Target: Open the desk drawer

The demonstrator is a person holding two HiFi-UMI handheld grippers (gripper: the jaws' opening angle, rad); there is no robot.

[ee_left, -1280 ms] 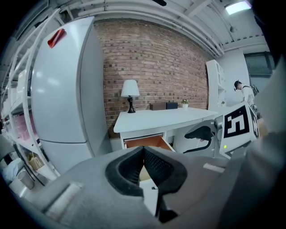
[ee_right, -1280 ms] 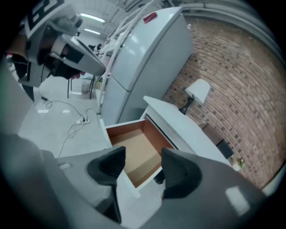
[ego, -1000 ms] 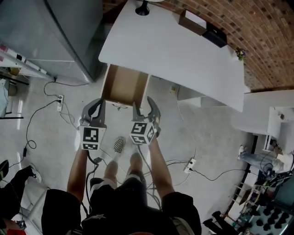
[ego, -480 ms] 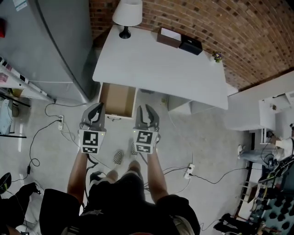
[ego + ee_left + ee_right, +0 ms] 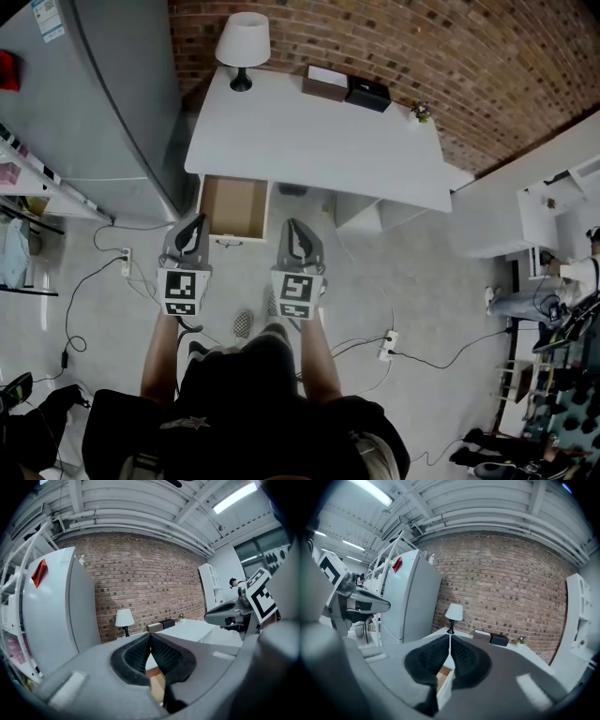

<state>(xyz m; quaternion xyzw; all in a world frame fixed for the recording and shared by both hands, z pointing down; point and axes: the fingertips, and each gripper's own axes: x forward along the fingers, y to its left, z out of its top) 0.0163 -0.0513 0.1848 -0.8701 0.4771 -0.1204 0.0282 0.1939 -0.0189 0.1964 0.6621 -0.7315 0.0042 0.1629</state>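
The white desk (image 5: pixel 319 141) stands against the brick wall. Its drawer (image 5: pixel 234 208) is pulled out at the left end, showing a bare brown inside. My left gripper (image 5: pixel 192 228) hovers just in front of the drawer's front edge, shut with nothing between the pads. My right gripper (image 5: pixel 294 230) hangs to the drawer's right, apart from it; its jaws have just been closing and are shut on nothing. The left gripper view shows the pads (image 5: pixel 161 651) meeting, with the drawer (image 5: pixel 157 684) below. In the right gripper view the pads (image 5: pixel 464 658) also meet above the drawer (image 5: pixel 443 678).
A lamp (image 5: pixel 242 42), a tan box (image 5: pixel 326 82) and a black box (image 5: pixel 367 94) sit along the desk's back edge. A grey fridge (image 5: pixel 94 103) stands left of the desk. Cables and a power strip (image 5: pixel 385 342) lie on the floor.
Both grippers have lifted away from the drawer and their jaws have gone from spread wide to shut. The head view now takes in the whole desk from higher up.
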